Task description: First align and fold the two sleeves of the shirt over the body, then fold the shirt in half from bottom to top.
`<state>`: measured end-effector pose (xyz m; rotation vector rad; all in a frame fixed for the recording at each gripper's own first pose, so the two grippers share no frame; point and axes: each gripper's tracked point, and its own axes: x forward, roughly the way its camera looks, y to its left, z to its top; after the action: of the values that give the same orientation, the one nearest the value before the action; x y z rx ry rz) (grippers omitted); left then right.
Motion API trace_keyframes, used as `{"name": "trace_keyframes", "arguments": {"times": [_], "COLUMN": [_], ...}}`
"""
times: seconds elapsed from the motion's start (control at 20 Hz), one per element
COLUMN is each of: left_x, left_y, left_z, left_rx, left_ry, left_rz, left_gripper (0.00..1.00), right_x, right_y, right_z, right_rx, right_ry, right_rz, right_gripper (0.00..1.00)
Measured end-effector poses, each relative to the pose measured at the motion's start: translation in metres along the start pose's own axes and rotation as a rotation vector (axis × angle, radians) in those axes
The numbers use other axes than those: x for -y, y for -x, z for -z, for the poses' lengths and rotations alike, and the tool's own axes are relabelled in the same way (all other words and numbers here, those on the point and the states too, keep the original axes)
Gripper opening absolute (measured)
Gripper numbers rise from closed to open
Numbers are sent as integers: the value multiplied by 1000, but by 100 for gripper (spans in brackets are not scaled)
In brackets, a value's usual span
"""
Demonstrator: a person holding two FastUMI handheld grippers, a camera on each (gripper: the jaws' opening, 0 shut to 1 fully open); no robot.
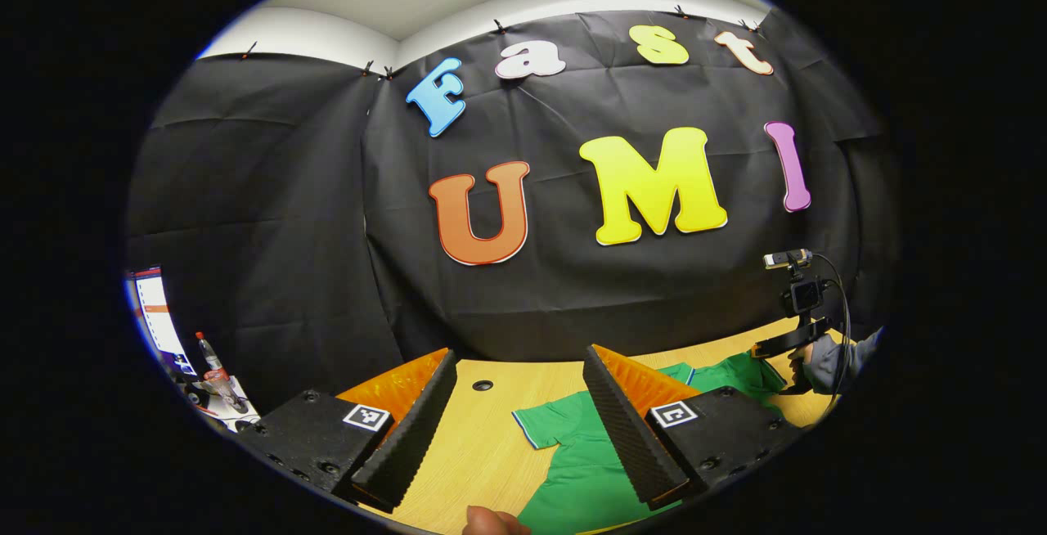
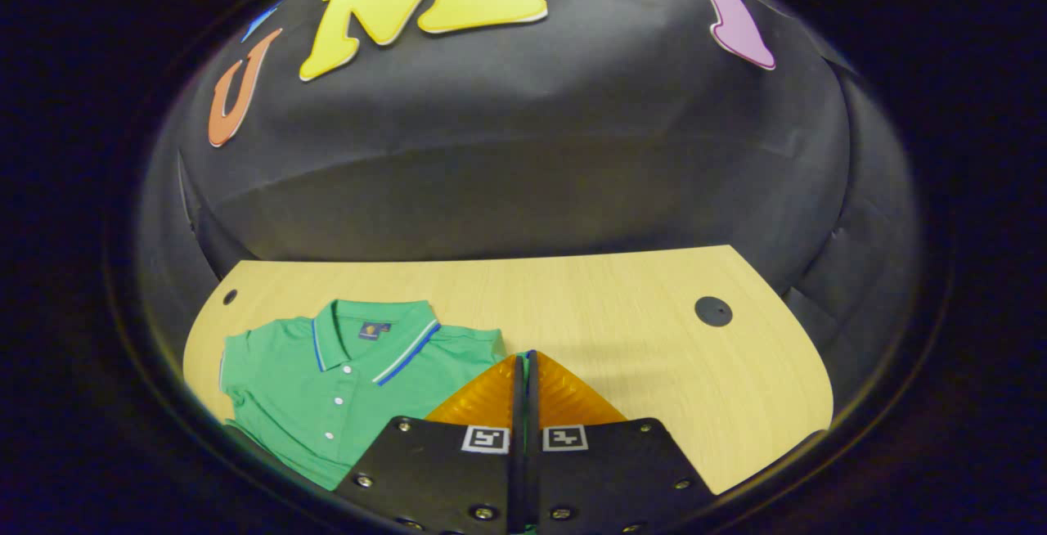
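Surface: pale wooden table [image 2: 622, 314] fronting the black booth wall.
Shirt: green polo shirt [image 2: 327, 379] flat at lower left of the right gripper view, collar toward the wall, apparently spread for folding.
Right gripper [image 2: 523, 371]: my fingers pressed together at the shirt's sleeve edge; whether cloth is pinched, I cannot tell.
Left gripper [image 1: 519, 416]: my fingers wide apart, empty, above the shirt's near sleeve at bottom centre.

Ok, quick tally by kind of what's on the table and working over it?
Green polo shirt: 1
Grippers: 2, left gripper and right gripper
Round cable holes in the wooden table: 2, one and another
Total: 5
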<state>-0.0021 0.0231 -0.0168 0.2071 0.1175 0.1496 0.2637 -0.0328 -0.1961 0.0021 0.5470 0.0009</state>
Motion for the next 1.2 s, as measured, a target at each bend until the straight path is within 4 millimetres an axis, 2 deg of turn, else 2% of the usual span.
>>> {"name": "trace_keyframes", "arguments": {"times": [0.4, 0.65, 0.8, 0.85, 0.95, 1.1, 1.2], "left_x": [-27, -41, -47, -48, -49, -49, -50], "left_y": [12, 17, 20, 20, 20, 18, 12], "left_z": [1, -1, 0, 1, 3, 6, 9], "left_rx": [1, 7, 9, 8, 5, 3, -1], "left_ry": [15, 13, 19, 23, 28, 35, 44], "left_rz": [-62, -92, -99, -100, -99, -93, -83], "left_gripper": [99, 99, 99, 99, 99, 99, 99], "right_x": [-70, -104, -130, -133, -125, -116, -103], "right_y": [18, 22, 22, 25, 26, 34, 41], "right_z": [2, 15, 39, 45, 45, 38, 30], "right_rx": [15, -2, -79, -100, -81, -46, -22], "right_ry": [39, 46, 29, 22, 32, 31, 34], "right_rz": [-96, -140, -221, -240, -209, -192, -169], "right_gripper": [0, 1, 2, 34, 98, 96, 96]}}
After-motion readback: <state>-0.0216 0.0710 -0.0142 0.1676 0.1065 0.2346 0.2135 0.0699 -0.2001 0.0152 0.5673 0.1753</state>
